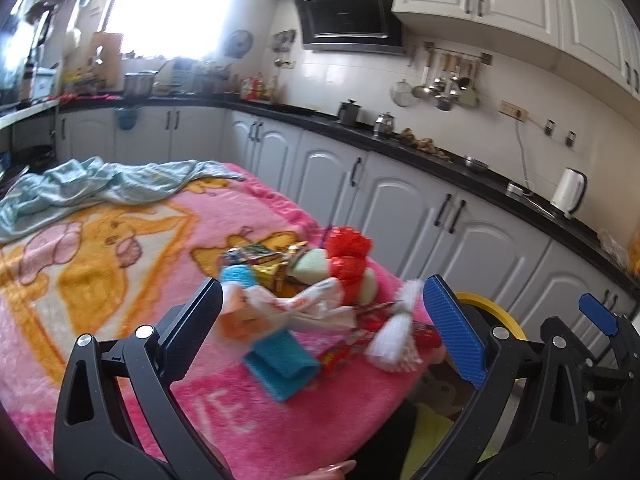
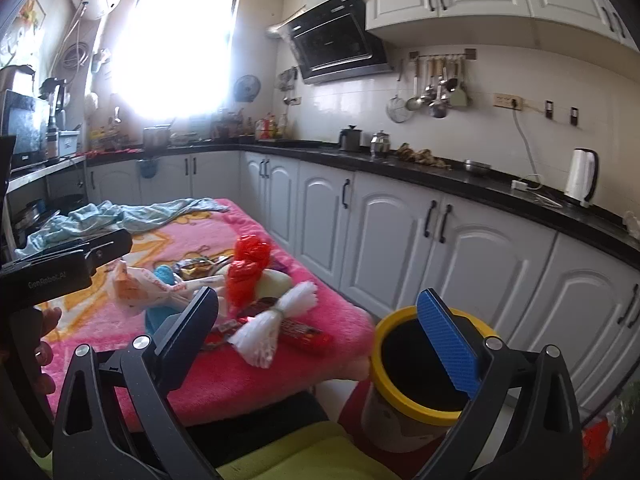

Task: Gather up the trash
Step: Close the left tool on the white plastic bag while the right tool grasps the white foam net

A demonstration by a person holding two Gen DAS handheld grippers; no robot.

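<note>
Progress: judged from how things lie, collection has barely begun; the litter sits in one heap on the fluffy pink cartoon-print blanket, and the round yellow-rimmed waste bin shows only a dark inside, its contents impossible to tell.
Trash heap: centre of the left wrist view, near the blanket's right edge: a folded teal cloth pouch, a crumpled white plastic bag with orange print, a white tassel-like bundle tied in the middle, a bunched red plastic bag, a pale green rounded piece, gold and printed wrappers behind, and a flat red wrapper by the tassel.
Bin: lower right of the right wrist view, standing off the blanket's near corner, apart from the heap.
Left to do: seemingly every piece must go from blanket to bin.
Left gripper: held low and pointing at the heap; jaws spread wide on either side of it, holding nothing.
Right gripper: hangs between blanket corner and bin, its blue pad in front of the bin mouth; jaws wide apart, empty.
Hand: at the left edge of the right wrist view, fingers wrapped round the left gripper's black handle.
Elsewhere: a rumpled light blue cloth lies at the blanket's far end, well apart from the heap.
</note>
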